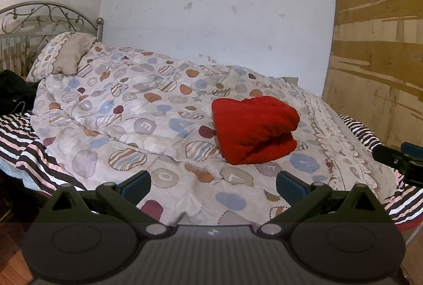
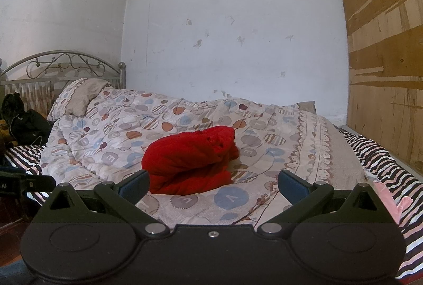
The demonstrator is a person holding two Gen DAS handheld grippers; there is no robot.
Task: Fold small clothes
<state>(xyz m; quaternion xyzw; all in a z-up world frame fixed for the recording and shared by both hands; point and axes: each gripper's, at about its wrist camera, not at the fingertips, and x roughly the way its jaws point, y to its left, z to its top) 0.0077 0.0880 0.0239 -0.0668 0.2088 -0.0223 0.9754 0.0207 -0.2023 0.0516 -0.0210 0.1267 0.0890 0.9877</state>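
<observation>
A red garment (image 1: 255, 129) lies folded in a thick bundle on the patterned duvet (image 1: 137, 110). It also shows in the right wrist view (image 2: 193, 160), just beyond the fingers. My left gripper (image 1: 213, 186) is open and empty, held back from the bundle above the duvet's near edge. My right gripper (image 2: 213, 184) is open and empty, with the bundle a short way ahead between its fingers, not touched. The right gripper's tip shows at the right edge of the left wrist view (image 1: 401, 155).
A pillow (image 1: 63, 55) and a metal headboard (image 1: 50, 18) are at the far left. A striped sheet (image 2: 380, 160) lies under the duvet. A wooden board (image 2: 386, 52) stands at the right. Dark clothes (image 2: 23, 124) are piled at the left. A white wall is behind.
</observation>
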